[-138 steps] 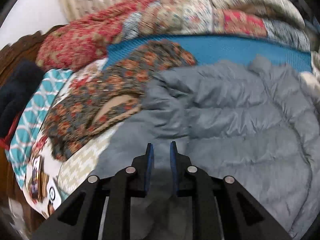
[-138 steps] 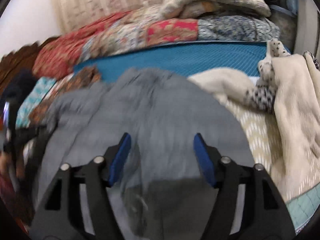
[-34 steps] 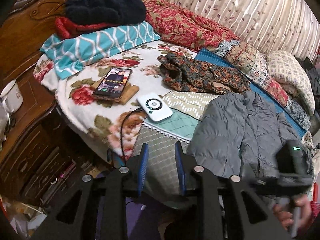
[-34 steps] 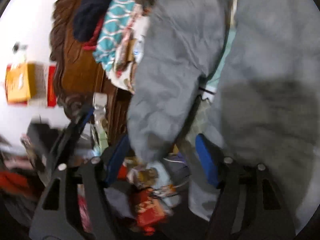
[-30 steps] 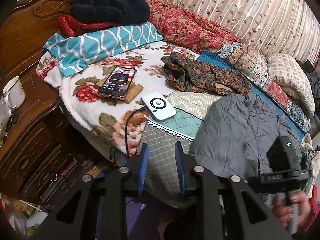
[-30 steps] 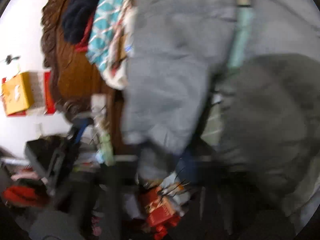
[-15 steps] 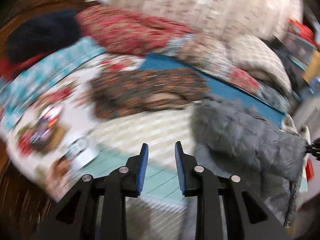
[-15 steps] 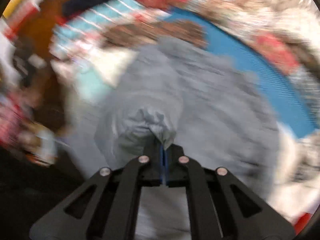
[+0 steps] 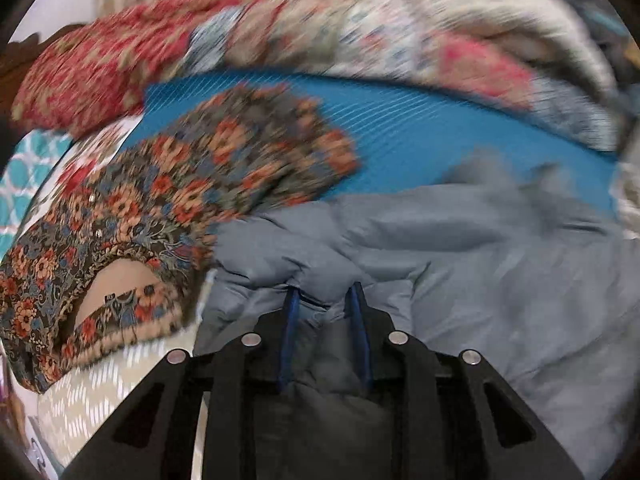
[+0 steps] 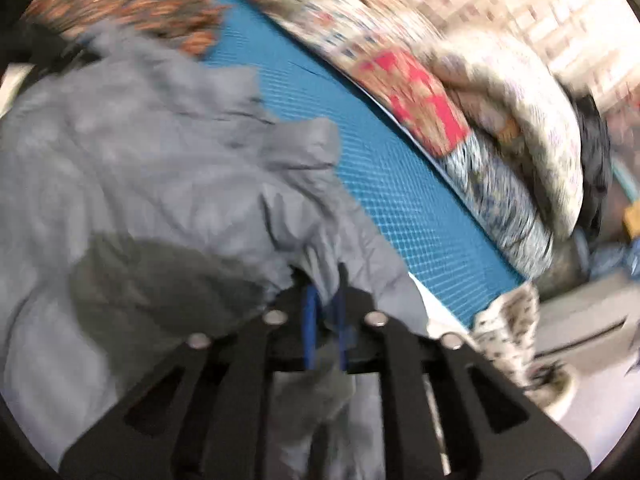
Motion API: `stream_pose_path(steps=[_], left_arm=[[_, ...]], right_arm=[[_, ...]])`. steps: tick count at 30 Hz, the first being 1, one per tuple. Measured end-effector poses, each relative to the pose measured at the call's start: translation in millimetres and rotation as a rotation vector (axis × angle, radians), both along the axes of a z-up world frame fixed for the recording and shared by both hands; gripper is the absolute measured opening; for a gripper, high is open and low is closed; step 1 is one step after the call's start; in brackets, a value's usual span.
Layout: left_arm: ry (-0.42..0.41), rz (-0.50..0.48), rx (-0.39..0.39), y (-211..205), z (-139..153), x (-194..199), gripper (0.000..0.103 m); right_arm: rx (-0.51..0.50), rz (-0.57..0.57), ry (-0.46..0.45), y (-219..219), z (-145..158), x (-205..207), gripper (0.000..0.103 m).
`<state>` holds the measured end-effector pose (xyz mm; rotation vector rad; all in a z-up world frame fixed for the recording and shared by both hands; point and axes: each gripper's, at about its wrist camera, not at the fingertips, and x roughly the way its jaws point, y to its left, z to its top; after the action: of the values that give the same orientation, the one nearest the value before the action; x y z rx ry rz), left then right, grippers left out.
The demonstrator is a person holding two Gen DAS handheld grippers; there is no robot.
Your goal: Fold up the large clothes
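Note:
A grey padded jacket point(image 9: 500, 264) lies spread on the bed over a blue mat point(image 9: 400, 140). My left gripper point(image 9: 324, 300) is low on the jacket's left part, with a fold of grey fabric between its narrowly parted blue pads. In the right wrist view the jacket point(image 10: 132, 160) fills the left half. My right gripper point(image 10: 325, 300) is shut on a bunched fold of it near the jacket's right edge. Both views are blurred by motion.
A floral patterned garment point(image 9: 168, 200) lies left of the jacket. Folded quilts point(image 9: 360, 40) are piled along the back of the bed, also in the right wrist view point(image 10: 460, 92). A cream and spotted cloth point(image 10: 516, 320) lies at the right.
My left gripper has swung from over the bedside down onto the jacket, with fabric now between its pads. My right gripper has carried its fold of jacket toward the blue mat.

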<state>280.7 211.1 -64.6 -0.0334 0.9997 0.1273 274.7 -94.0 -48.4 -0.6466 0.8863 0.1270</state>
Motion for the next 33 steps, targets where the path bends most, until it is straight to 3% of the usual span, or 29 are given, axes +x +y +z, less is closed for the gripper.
stream_pose_path(steps=[1,3,5,9,12,14,16,18,20,22,24,26,27,30,33], left_arm=[[0.007,0.017,0.003,5.5,-5.2,4.4,0.02],[-0.003,0.026,0.009,11.3,-13.4,9.8,0.02],[-0.025,0.009,0.047,6.2,-16.6,7.3,0.02],[-0.051,-0.042,0.124,-4.5,-7.1,-5.3,0.02],[-0.18,-0.018,0.04,7.7,34.8,-34.1,0.02],[-0.288,0.004,-0.038,12.5,61.3,-56.4,0.019],[-0.325,-0.012,-0.093,5.8,72.8,-68.9,0.018],[-0.28,-0.072,-0.089,-14.3,63.7,-66.3,0.018],[-0.211,-0.098,-0.037,-31.4,43.6,-58.2,0.018],[-0.052,-0.103,0.02,-46.6,1.7,-42.8,0.018],[-0.008,-0.102,0.104,-56.6,-16.1,-39.6,0.018],[0.005,-0.108,0.154,-67.3,-5.0,-43.6,0.018],[-0.007,-0.115,0.113,-67.4,7.6,-49.3,0.018],[-0.148,-0.127,0.025,-60.4,59.0,-89.3,0.018],[-0.209,-0.153,-0.062,-55.8,83.9,-134.1,0.017]], right_arm=[[0.028,-0.055,0.013,-7.6,-12.3,17.1,0.025],[0.106,-0.12,0.06,-19.2,-35.3,32.6,0.054],[0.248,-0.151,0.108,-38.1,-49.5,42.6,0.056],[0.453,-0.192,0.122,-65.9,-30.8,33.9,0.056],[0.676,-0.256,0.036,-100.4,12.6,6.1,0.056],[0.737,-0.248,0.002,-102.5,30.6,-15.2,0.056],[0.813,-0.199,0.019,-91.5,38.6,-38.1,0.056],[0.87,-0.185,0.093,-79.6,25.7,-41.4,0.056],[0.883,-0.247,0.201,-68.5,-8.0,-34.5,0.056],[0.874,-0.354,0.309,-66.8,-52.0,-22.7,0.056],[0.9,-0.365,0.28,-66.3,-48.2,-25.5,0.056],[0.917,-0.375,0.309,-68.4,-24.8,-32.5,0.056],[0.949,-0.335,0.28,-74.6,-6.7,-43.4,0.056],[0.905,-0.271,0.088,-110.5,50.9,-103.5,0.057],[0.925,-0.338,-0.037,-172.7,78.0,-192.9,0.059]])
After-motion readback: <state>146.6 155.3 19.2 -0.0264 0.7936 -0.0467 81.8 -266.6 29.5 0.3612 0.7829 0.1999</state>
